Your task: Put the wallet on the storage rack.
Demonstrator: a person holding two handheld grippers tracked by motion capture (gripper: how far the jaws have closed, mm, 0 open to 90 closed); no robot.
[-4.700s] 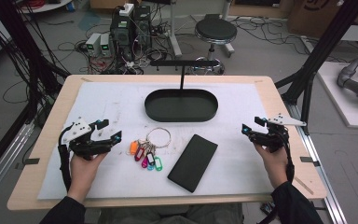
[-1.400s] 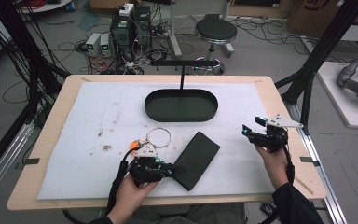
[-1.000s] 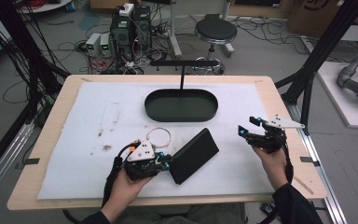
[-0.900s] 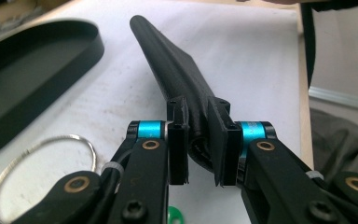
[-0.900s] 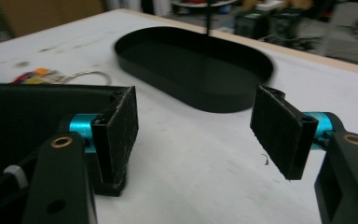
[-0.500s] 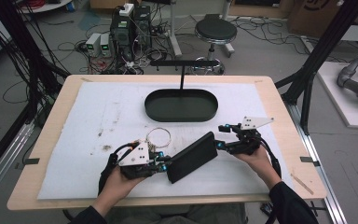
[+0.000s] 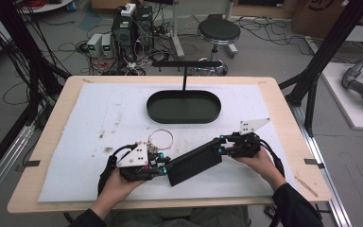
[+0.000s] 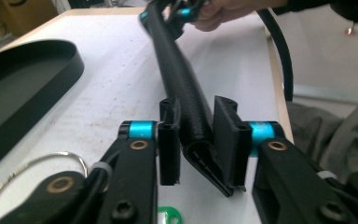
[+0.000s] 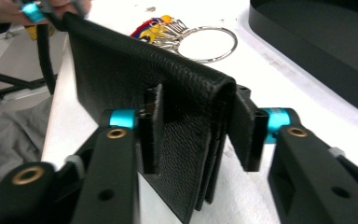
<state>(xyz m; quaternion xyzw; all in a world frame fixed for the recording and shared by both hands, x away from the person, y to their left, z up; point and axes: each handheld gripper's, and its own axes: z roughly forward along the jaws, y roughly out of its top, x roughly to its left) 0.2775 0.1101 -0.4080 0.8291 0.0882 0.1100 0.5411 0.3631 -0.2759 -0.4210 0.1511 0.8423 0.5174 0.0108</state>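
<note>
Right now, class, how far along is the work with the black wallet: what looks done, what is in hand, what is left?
Done: the black wallet is up on edge off the white mat. In hand: the left tool pinches one end and the right tool brackets the other, its jaws not clearly closed. Left, probably: carrying it to the black oval tray, which holds nothing yet; the key ring lies on the mat.

no legible text, labels or numbers
</note>
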